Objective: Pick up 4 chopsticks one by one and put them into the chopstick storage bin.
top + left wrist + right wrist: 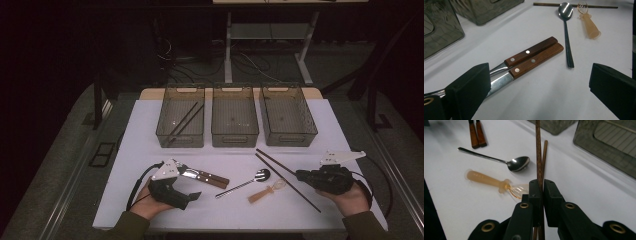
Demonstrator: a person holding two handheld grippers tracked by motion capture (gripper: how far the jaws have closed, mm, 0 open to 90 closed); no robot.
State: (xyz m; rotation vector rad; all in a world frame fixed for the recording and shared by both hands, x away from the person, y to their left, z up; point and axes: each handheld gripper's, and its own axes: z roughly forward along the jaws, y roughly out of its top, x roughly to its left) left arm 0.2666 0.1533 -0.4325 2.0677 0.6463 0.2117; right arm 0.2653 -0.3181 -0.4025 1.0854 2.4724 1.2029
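While the right gripper (540, 188) pinches one chopstick (538, 150) mid-shaft near the table's right front, w/ its mate (287, 176) lying alongside, sorting looks barely begun. Left bin (180, 120) already has a chopstick pair; middle bin (234, 116) & right bin (287, 115) look bare. Left gripper (539, 82) hangs released (jaws wide) beside the two knives (534, 57). Metal spoon (565, 15) & plastic spoon (589, 23) untouched.

Knife blades (496, 80) run behind the left gripper's (539, 85) near jaw, tips hidden. Held chopstick (538, 157) exits the top edge in the right gripper view and its lower end is lost behind the right gripper (541, 192) body. Bins (441, 27) are cropped at the left gripper view's top edge.
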